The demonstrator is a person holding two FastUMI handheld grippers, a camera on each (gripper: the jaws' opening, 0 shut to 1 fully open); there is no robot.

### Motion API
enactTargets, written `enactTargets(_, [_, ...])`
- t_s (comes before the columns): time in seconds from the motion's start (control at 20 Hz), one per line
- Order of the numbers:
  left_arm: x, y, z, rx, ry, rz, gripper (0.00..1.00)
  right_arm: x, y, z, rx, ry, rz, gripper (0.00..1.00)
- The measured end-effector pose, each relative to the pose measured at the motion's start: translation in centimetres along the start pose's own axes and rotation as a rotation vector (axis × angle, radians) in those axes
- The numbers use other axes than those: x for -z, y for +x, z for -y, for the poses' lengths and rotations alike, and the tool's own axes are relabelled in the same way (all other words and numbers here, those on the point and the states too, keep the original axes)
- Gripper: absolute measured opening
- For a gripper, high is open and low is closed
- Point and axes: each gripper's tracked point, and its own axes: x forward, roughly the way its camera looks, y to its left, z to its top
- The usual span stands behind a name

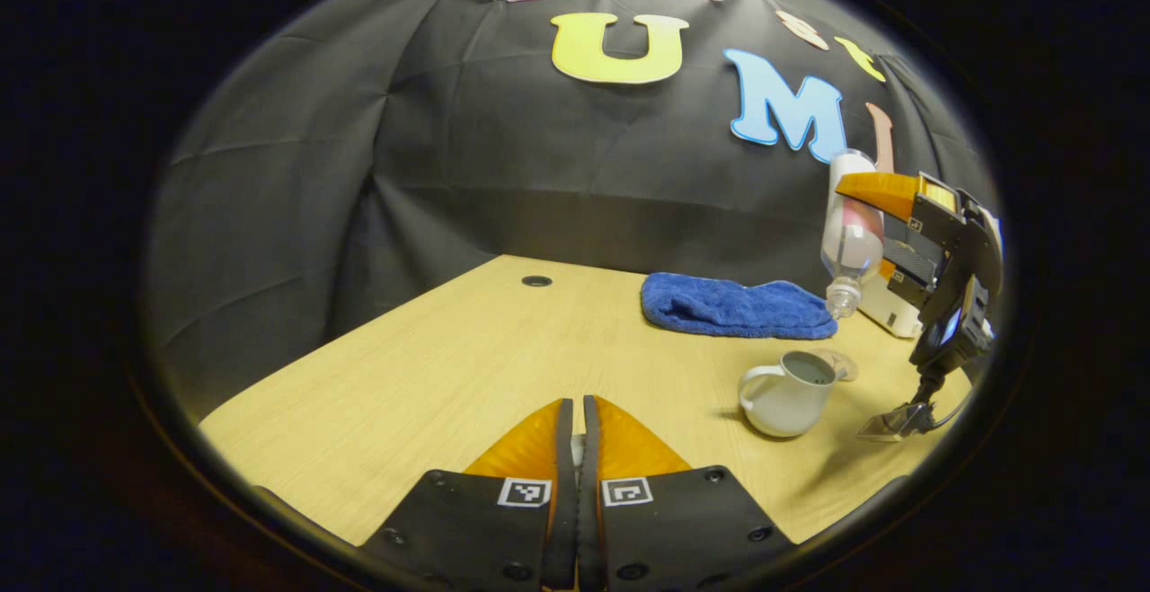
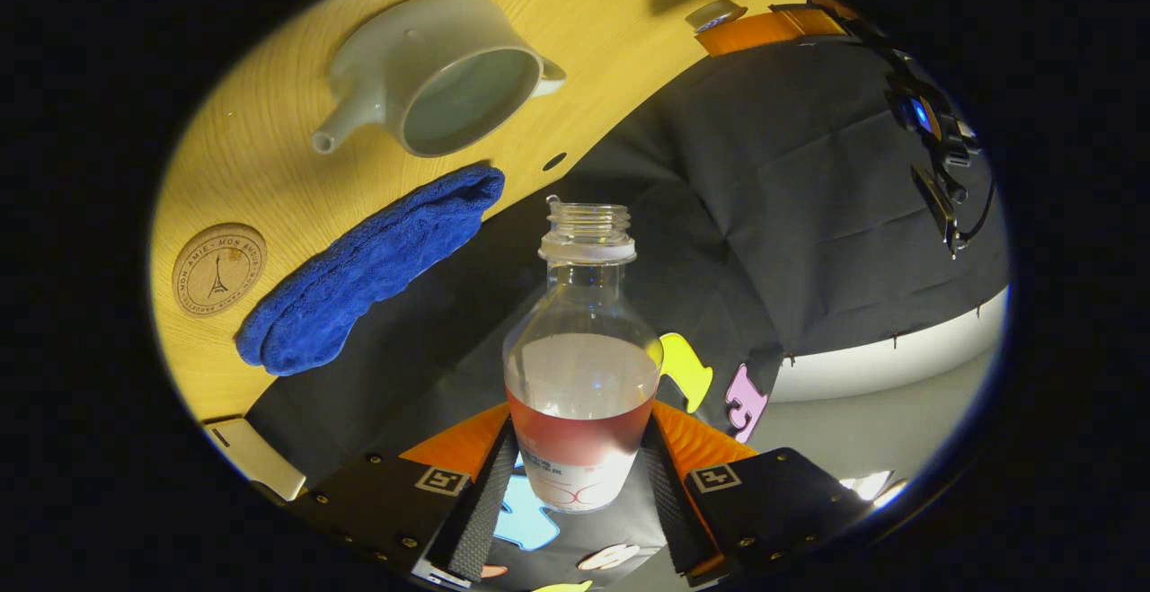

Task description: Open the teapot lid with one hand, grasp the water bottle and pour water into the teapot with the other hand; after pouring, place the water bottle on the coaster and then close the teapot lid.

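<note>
Two hand-held grippers work over a light wooden table [image 1: 431,349]. The right gripper [image 2: 579,457] has both fingers pressed against the sides of a clear, uncapped water bottle [image 2: 582,367], partly filled with water. In the left gripper view, this bottle is tipped neck-down, its mouth above and slightly to the right of a white teapot [image 1: 786,394]. The teapot stands on the table with its lid off, handle toward the left in that view. In the right gripper view, its open top and spout are plain. The left gripper [image 1: 575,448] has its fingers nearly together, with a small pale object, possibly the teapot lid [image 2: 716,13], pinched at the tips. A folded blue towel [image 1: 732,306] lies behind the teapot. A round cork coaster [image 2: 218,269] sits on the table near the towel.
</note>
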Motion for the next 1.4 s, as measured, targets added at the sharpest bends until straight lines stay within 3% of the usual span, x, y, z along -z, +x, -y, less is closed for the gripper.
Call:
enactTargets(0.25, [-0.1, -0.1, 0.1, 0.003, -0.016, 0.014, 0.07, 0.8, -1.2, -3.8, -0.146, 0.364, -0.07, 0.72])
enactTargets(0.45, [-0.4, 0.0, 0.0, 0.003, -0.009, 0.026, 0.07, -0.4, -2.9, -6.4, -0.269, 0.737, -0.111, 0.75])
enactTargets(0.9, [-0.7, 0.0, 0.0, 0.02, 0.01, 0.042, 0.07, -1.2, -4.3, -11.5, -0.468, 1.661, -0.274, 0.75])
enactTargets(1.2, [-0.6, 0.0, 0.1, 0.024, 0.019, 0.052, 0.07, -1.3, -3.8, -14.2, -0.524, 2.066, -0.349, 0.75])
enactTargets(1.4, [-0.6, 0.0, 0.0, 0.025, 0.023, 0.05, 0.07, -1.7, -3.2, -15.7, -0.561, 2.205, -0.382, 0.75])
